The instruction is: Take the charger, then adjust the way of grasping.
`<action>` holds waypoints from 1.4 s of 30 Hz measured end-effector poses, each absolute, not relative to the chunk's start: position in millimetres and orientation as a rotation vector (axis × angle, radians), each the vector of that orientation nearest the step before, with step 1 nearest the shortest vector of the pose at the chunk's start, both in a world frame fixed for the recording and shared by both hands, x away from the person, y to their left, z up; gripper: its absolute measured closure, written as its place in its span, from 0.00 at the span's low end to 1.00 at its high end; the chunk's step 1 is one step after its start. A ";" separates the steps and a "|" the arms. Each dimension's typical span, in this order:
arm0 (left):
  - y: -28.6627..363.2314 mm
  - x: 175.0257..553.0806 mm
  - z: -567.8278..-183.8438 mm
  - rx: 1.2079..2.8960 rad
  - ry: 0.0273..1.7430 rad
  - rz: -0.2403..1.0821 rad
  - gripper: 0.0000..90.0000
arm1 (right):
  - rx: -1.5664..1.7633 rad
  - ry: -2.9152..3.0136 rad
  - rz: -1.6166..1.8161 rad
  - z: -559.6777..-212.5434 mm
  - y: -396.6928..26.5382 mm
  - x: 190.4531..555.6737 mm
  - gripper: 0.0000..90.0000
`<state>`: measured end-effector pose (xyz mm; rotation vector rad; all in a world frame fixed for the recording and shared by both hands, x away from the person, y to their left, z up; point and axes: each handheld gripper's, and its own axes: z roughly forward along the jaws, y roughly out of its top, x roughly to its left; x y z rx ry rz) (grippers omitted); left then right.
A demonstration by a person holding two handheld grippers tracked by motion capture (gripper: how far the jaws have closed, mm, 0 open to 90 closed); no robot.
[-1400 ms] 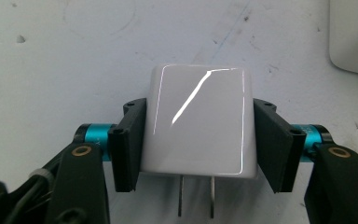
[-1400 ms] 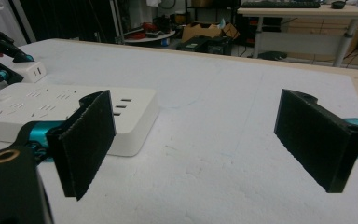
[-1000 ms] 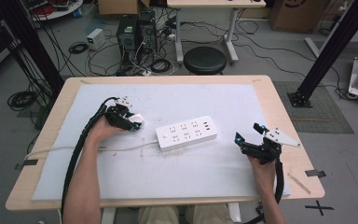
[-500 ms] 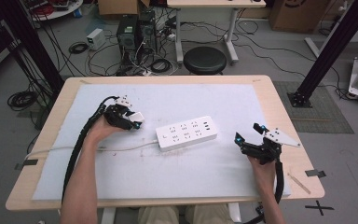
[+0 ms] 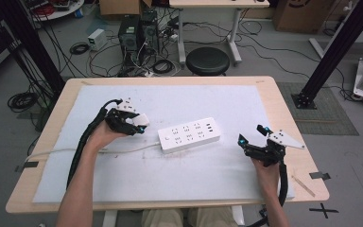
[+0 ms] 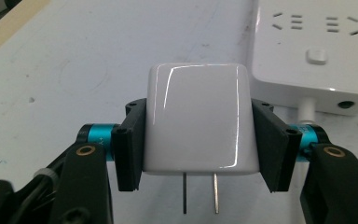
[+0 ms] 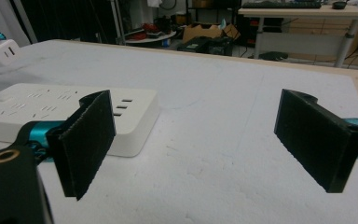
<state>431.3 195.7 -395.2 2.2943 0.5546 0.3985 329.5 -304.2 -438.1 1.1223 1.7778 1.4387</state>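
The white charger (image 6: 198,119) is glossy smooth plastic (you can see light streaks on it) with two dull metal prongs. Just beside it, the power strip (image 5: 189,134) looks like smooth white plastic with less shine. Under the strip there's a matt, slightly rough white mat (image 5: 217,175) on a light wooden table (image 5: 283,99). The right gripper (image 7: 205,140) pads look ribbed, matt black.

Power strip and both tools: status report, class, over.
Left tool shut on charger, prongs showing. Right tool open, empty. Power strip flat mid-table, sockets unobstructed.
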 end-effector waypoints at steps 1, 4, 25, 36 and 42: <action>194.3 427.7 -394.1 2.286 0.553 0.404 0.47 | 1.125 1.779 1.439 -438.0 -304.1 329.5 0.14; 191.2 417.8 -390.5 2.278 0.541 0.427 0.47 | 1.115 1.782 1.439 -438.0 -303.9 329.5 0.14; 167.7 357.7 -371.2 2.175 0.460 0.610 0.47 | 1.104 1.798 1.461 -437.6 -302.6 328.6 0.14; 132.6 331.9 -368.1 2.158 0.382 0.735 0.47 | 1.096 1.810 1.510 -437.0 -304.9 328.3 0.20; 117.8 322.9 -372.5 2.137 0.368 0.787 0.47 | 1.041 1.861 1.507 -436.2 -300.8 328.9 0.20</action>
